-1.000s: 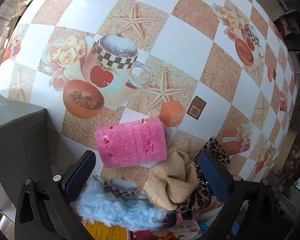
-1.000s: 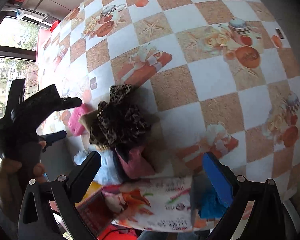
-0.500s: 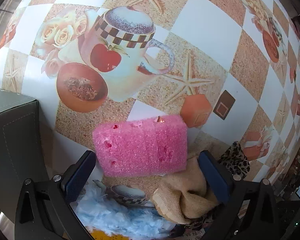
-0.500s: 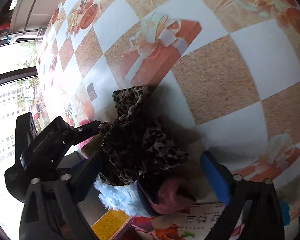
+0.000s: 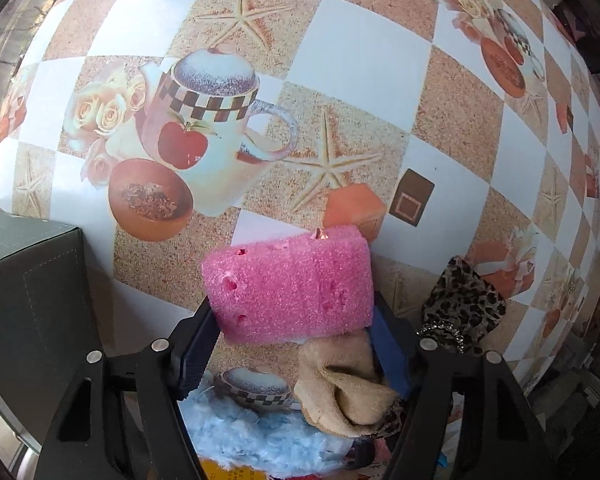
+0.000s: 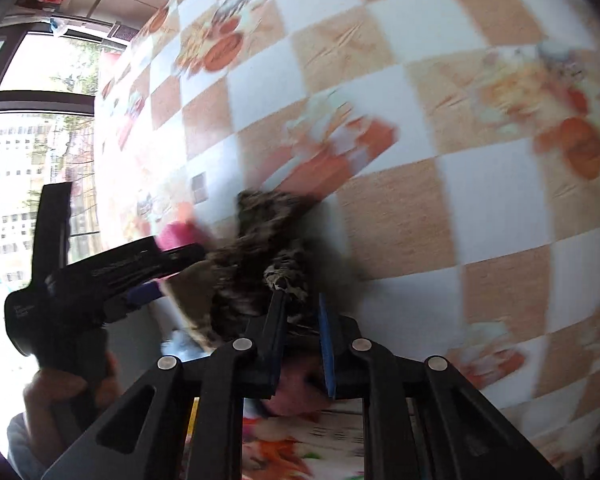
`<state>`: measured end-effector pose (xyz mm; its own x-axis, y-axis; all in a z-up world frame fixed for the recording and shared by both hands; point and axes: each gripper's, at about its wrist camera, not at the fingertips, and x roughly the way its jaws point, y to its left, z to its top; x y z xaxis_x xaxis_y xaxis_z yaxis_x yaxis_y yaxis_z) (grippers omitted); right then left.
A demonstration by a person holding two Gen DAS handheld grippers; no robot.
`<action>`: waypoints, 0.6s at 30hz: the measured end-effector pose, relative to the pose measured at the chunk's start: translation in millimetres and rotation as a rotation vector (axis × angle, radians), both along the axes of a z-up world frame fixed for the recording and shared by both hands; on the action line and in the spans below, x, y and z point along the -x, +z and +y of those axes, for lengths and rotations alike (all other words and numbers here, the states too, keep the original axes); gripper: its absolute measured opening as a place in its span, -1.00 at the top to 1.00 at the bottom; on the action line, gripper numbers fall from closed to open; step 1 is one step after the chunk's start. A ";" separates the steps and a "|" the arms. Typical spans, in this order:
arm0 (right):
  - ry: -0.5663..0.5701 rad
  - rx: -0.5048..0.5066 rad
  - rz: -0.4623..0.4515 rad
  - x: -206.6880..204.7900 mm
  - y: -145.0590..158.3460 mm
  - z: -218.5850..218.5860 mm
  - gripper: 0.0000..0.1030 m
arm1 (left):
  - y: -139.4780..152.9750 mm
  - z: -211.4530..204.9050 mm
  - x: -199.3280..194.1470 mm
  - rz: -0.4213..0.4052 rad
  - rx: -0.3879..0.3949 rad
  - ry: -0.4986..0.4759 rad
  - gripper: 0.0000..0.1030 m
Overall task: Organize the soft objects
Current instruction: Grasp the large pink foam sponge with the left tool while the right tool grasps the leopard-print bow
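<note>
Pink sponge (image 5: 290,286): lies on the tablecloth (image 5: 360,76), between the left gripper's (image 5: 294,334) closing jaws, both pads at its ends.
Leopard cloth (image 6: 260,252): pinched in the right gripper (image 6: 302,320), jaws narrow.
Beige cloth (image 5: 342,388): just below the sponge.

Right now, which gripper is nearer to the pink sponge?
Left. The left gripper has the pink sponge between its closing jaws. The right gripper is off to the side, shut on the leopard-print cloth.
</note>
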<state>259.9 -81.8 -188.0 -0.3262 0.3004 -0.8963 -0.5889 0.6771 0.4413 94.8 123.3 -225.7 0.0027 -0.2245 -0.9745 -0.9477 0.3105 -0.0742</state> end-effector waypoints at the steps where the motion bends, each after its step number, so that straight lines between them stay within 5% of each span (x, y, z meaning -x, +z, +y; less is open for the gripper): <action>1: -0.001 0.006 -0.030 -5.2 3.4 -5.1 0.66 | 0.2 -2.3 -0.8 -0.001 -0.008 0.001 -0.44; 4: 0.023 -0.012 -0.036 -12.9 10.2 -7.9 0.31 | 2.8 -5.1 -3.0 0.001 -0.018 -0.010 -0.44; 5: 0.031 -0.017 -0.026 -12.8 11.2 -4.6 -0.11 | 2.0 -10.4 -1.9 0.001 -0.017 -0.007 -0.44; 6: 0.032 -0.030 -0.020 -9.4 11.7 0.5 -0.33 | 2.9 -9.9 -1.3 0.003 -0.018 -0.003 -0.44; 14: 0.089 0.017 -0.004 34.2 -18.8 46.9 -0.28 | 13.1 3.7 14.7 0.012 -0.061 0.028 -0.44; 16: 0.106 0.028 -0.005 42.3 -23.1 51.8 0.07 | 19.0 3.9 18.1 0.011 -0.073 0.023 -0.44; 17: 0.117 0.024 0.005 46.4 -23.7 53.6 0.50 | 22.2 3.9 19.7 0.006 -0.074 0.021 -0.44; 18: 0.140 0.027 0.008 50.5 -23.3 55.3 0.58 | 25.5 3.4 21.0 0.000 -0.074 0.020 -0.44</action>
